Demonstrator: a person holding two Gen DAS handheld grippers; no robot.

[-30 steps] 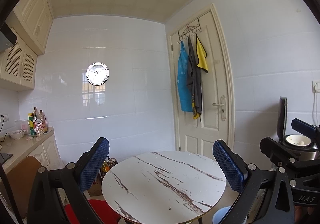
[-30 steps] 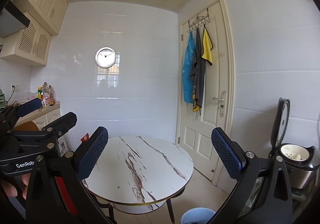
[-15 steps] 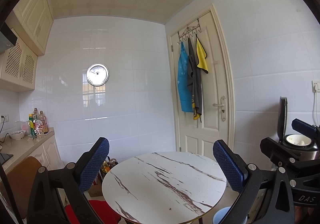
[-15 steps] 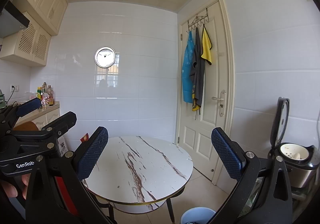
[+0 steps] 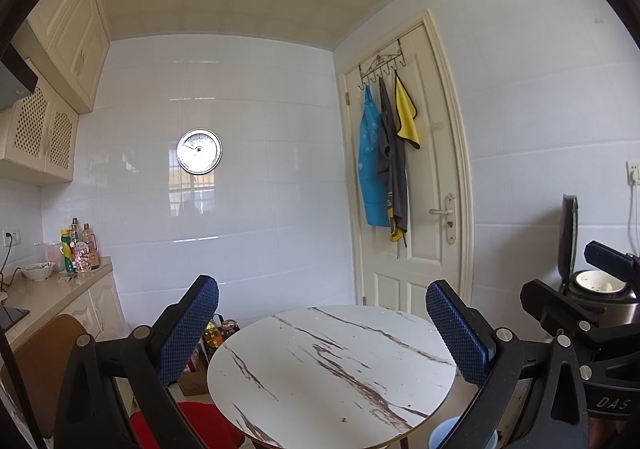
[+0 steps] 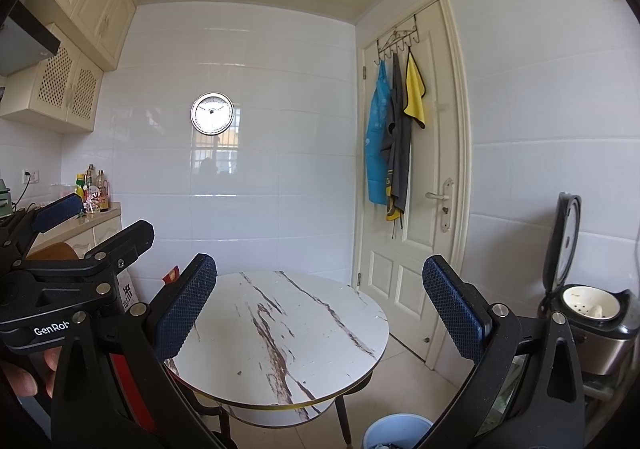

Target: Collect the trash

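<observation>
With my left gripper [image 5: 320, 325] spread wide and empty, the round table [image 6: 280, 329] showing only tiny specks, my right gripper [image 6: 318, 305] likewise apart, I'd tilt down toward the blue bin [image 6: 396, 431] to find trash

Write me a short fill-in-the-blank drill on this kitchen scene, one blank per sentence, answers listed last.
1. Both the left gripper and the right gripper are open and hold ____.
2. The round table has a white top with brown ____-like veins.
3. The cloth hanging on the door hooks beside the blue apron is ____.
4. The rice cooker stands with its lid ____.

Missing words: nothing; marble; yellow; open
</observation>
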